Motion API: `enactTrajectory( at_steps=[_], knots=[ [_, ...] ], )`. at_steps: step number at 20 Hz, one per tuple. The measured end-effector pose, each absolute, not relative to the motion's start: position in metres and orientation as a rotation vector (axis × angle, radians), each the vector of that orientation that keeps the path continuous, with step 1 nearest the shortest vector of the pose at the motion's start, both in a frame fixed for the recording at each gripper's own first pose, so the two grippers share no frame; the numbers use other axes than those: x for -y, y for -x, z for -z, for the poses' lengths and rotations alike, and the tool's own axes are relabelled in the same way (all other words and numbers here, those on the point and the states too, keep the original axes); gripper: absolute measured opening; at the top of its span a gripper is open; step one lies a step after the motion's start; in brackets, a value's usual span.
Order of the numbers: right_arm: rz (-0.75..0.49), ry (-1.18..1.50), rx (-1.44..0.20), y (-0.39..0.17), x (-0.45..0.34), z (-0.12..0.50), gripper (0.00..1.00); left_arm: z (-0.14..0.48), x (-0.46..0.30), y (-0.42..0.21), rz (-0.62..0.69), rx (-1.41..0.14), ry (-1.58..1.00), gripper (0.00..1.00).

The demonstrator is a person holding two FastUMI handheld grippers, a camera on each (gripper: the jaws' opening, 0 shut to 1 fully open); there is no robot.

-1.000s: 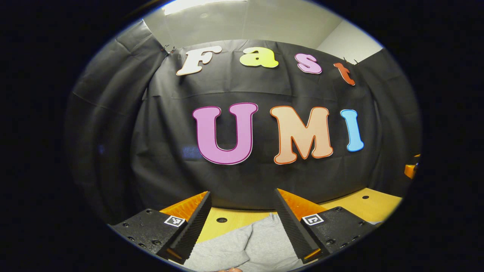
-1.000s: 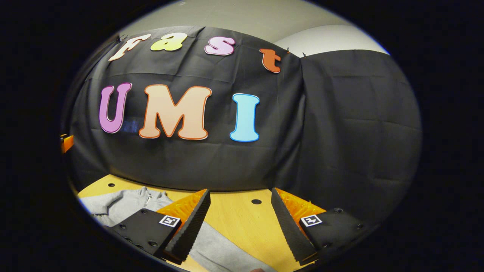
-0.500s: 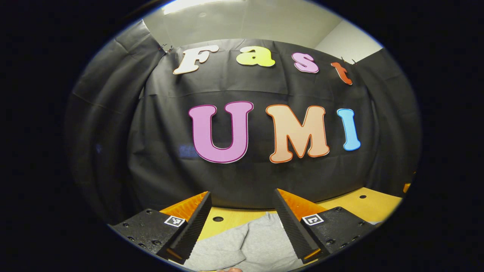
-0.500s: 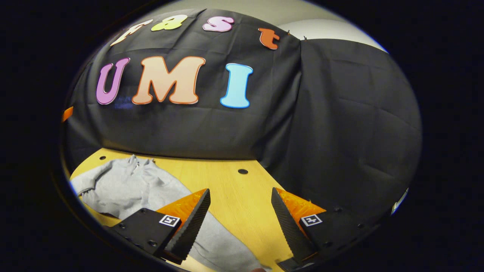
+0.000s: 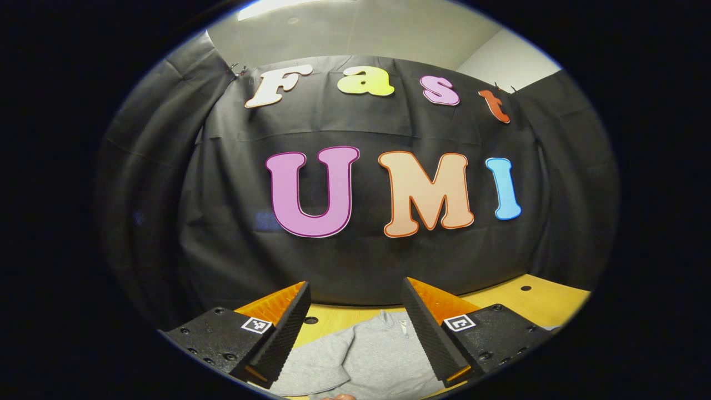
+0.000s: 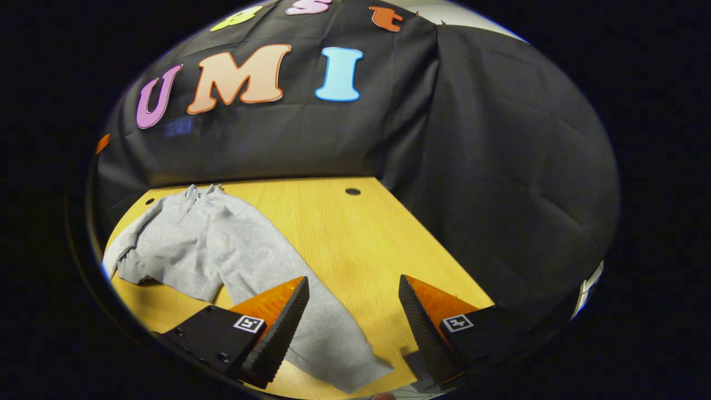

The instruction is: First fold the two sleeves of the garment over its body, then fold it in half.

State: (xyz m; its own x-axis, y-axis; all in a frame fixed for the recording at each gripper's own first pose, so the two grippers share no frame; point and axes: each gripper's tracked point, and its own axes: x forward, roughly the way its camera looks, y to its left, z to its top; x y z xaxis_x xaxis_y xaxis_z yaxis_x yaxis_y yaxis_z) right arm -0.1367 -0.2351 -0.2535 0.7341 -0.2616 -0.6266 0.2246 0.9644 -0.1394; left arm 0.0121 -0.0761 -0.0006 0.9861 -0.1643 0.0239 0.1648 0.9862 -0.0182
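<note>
A grey long-sleeved garment (image 6: 189, 244) lies flat on the yellow wooden table (image 6: 355, 239). One sleeve (image 6: 328, 339) runs from the body toward the near edge, its cuff between and just below my right gripper's fingers. My right gripper (image 6: 353, 311) hovers open above that sleeve end, holding nothing. In the left gripper view the garment (image 5: 366, 355) shows its collar and another sleeve low between the fingers. My left gripper (image 5: 355, 319) stands open above it with nothing held.
Black cloth walls enclose the table at the back and on the right (image 6: 500, 166). Small round holes (image 6: 352, 191) dot the tabletop. Bare wood (image 6: 389, 244) lies to the right of the garment.
The right gripper has tilted downward, bringing far more of the table and garment into sight, with the sleeve cuff now between its fingers. The left gripper shifted slightly, showing the collar.
</note>
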Motion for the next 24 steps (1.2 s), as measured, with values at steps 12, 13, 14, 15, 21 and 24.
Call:
enactTrajectory(
  at_steps=[12, 13, 14, 15, 21, 24],
  knots=[
    [0.292, -0.022, -0.985, 0.211, 0.243, 0.341, 1.0, 0.005, 0.087, -0.012, 0.182, 0.004, 0.001, 0.96],
    [0.289, -0.018, -1.005, 0.213, 0.242, 0.345, 1.0, 0.005, 0.088, -0.012, 0.182, 0.004, -0.001, 0.96],
    [0.286, -0.02, -1.023, 0.217, 0.239, 0.35, 1.0, 0.004, 0.088, -0.013, 0.181, 0.004, -0.003, 0.96],
    [0.284, -0.027, -1.038, 0.22, 0.236, 0.353, 1.0, 0.005, 0.09, -0.014, 0.184, 0.003, -0.007, 0.96],
    [0.3, -0.119, -1.089, 0.225, 0.226, 0.363, 0.95, 0.001, 0.1, -0.016, 0.203, 0.011, -0.022, 0.95],
    [0.296, -0.147, -1.091, 0.226, 0.219, 0.365, 0.68, 0.0, 0.103, -0.016, 0.209, 0.014, -0.02, 0.99]
  ],
)
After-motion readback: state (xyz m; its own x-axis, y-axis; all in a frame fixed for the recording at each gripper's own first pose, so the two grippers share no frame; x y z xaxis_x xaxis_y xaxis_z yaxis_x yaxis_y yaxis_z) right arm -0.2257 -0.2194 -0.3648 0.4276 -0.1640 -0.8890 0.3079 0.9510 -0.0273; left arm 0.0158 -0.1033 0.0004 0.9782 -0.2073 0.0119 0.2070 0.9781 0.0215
